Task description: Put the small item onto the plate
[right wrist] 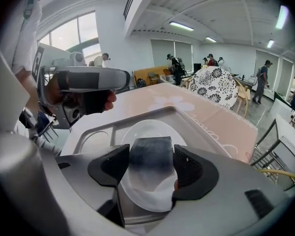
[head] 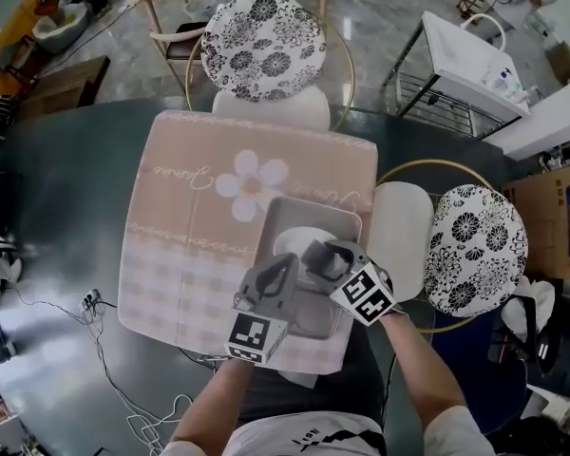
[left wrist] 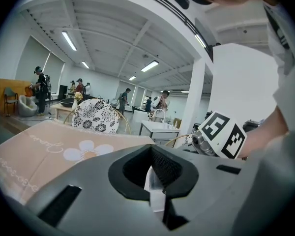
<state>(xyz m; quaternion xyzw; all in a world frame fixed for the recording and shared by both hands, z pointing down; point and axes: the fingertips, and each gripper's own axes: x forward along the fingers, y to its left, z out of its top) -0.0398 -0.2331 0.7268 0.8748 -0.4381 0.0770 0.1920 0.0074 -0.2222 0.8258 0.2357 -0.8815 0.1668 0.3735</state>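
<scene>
A small dark grey block (right wrist: 151, 156) sits clamped between the jaws of my right gripper (right wrist: 151, 170), which hangs just over the white plate (right wrist: 148, 128). The plate lies in a grey tray (right wrist: 179, 112) on the pink flowered tablecloth (head: 199, 226). From the head view the right gripper (head: 321, 255) is over the plate (head: 293, 239) and the block is hidden. My left gripper (head: 283, 268) hovers over the tray's (head: 277, 213) near left part, raised and level, its jaws nearly together with only a pale sliver showing in the gap (left wrist: 151, 181).
Two flower-patterned chairs stand at the table, one at the far side (head: 263, 32) and one at the right (head: 475, 248). A white cart (head: 465, 60) is at the back right. Cables (head: 104, 350) trail on the dark floor to the left.
</scene>
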